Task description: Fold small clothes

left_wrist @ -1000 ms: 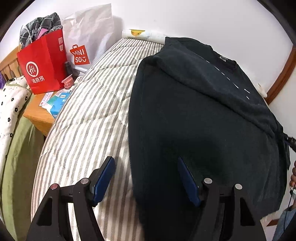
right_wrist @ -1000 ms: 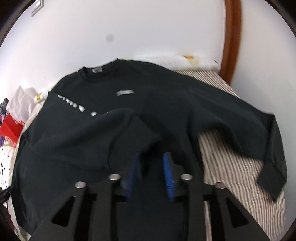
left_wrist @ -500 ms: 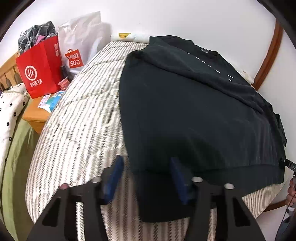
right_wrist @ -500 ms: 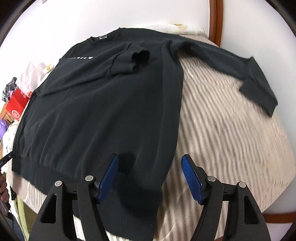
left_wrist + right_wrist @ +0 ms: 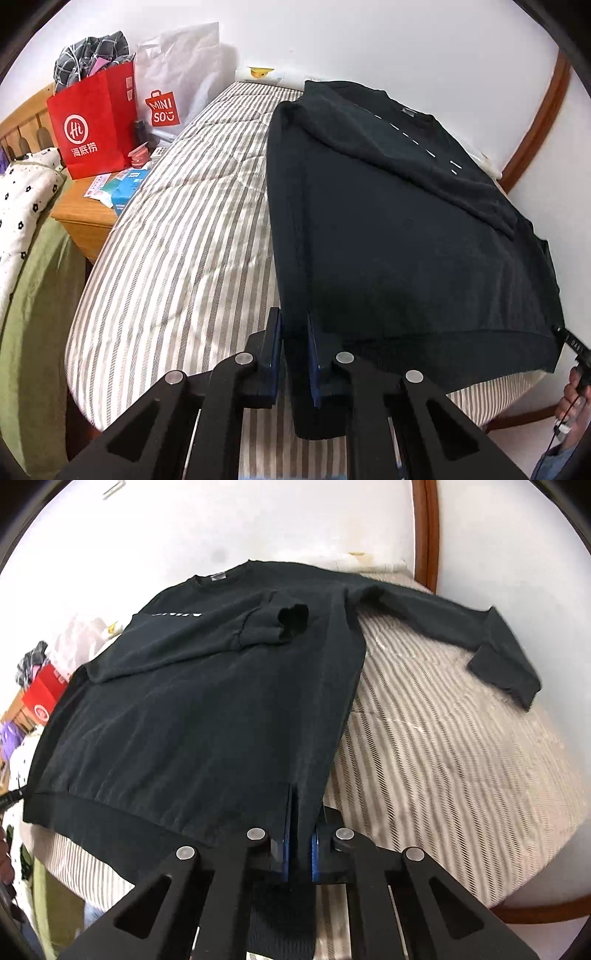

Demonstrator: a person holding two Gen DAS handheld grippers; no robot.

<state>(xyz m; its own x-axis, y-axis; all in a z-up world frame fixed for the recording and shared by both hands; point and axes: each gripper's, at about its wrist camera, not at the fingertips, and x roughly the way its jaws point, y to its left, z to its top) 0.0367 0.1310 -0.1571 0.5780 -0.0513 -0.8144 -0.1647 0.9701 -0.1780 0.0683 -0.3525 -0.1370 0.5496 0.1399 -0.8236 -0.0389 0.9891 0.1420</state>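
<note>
The white lettering (image 5: 177,614) across the chest of the black long-sleeved sweatshirt (image 5: 192,716) is half covered by its folded-over sleeve and cannot be read. The sweatshirt's ribbed hem corners pass behind both grippers' black frames. The person's hand (image 5: 570,406) is cut off at the left-wrist frame's lower right. The striped quilted bedcover (image 5: 461,775) shows motion blur.

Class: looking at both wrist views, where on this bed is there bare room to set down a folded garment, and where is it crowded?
Free: the striped mattress between the black sweatshirt and the nightstand; also the patch below the outstretched sleeve. Crowded: the nightstand, with the red bag and the white Miniso bag.
</note>
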